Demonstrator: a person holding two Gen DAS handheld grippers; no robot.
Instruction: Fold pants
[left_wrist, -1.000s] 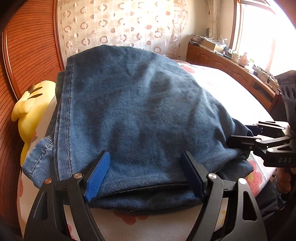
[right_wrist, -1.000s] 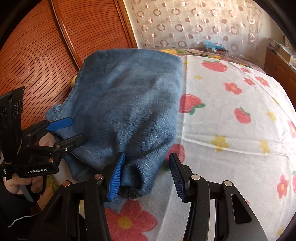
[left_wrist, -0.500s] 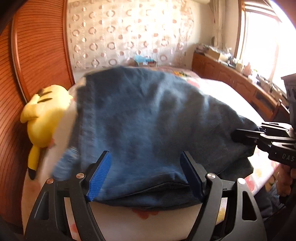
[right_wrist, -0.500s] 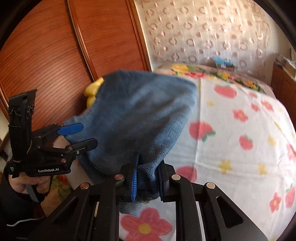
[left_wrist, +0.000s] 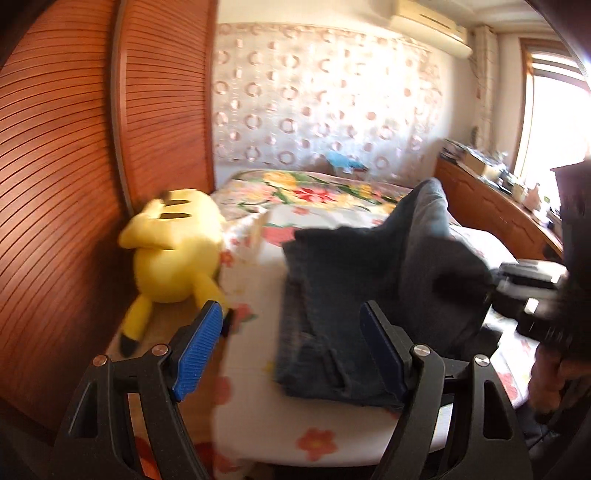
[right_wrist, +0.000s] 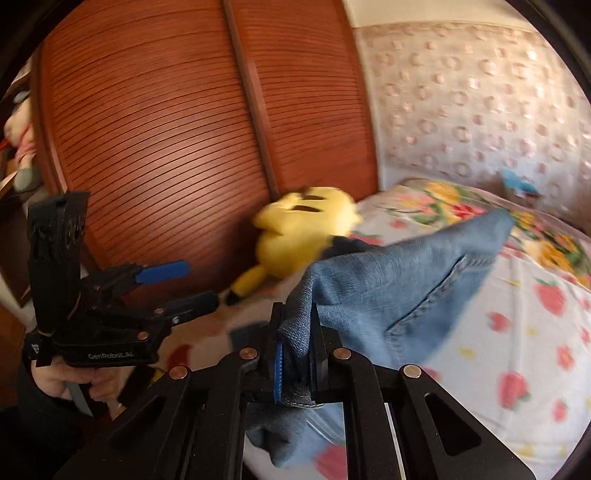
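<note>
Our right gripper (right_wrist: 295, 354) has its fingers clenched on a corner of the blue denim pants (right_wrist: 399, 288), lifted at frame centre; rest lies lower centre on the floral-sheeted bed (left_wrist: 258, 417). Left gripper (left_wrist: 291, 354) released, holding nothing. Risk: one-corner hold w/ fast swing could let the fold slump or slip.

Daylight pours in from the window (left_wrist: 550, 110), blown out to white glare; the bed sheet (left_wrist: 476, 240) below it is washed pale. Motion blur smears the yellow plush toy (left_wrist: 173, 251) and jeans (left_wrist: 369, 295). Fisheye bends the wooden wardrobe (right_wrist: 166, 129); corners vignette black.
</note>
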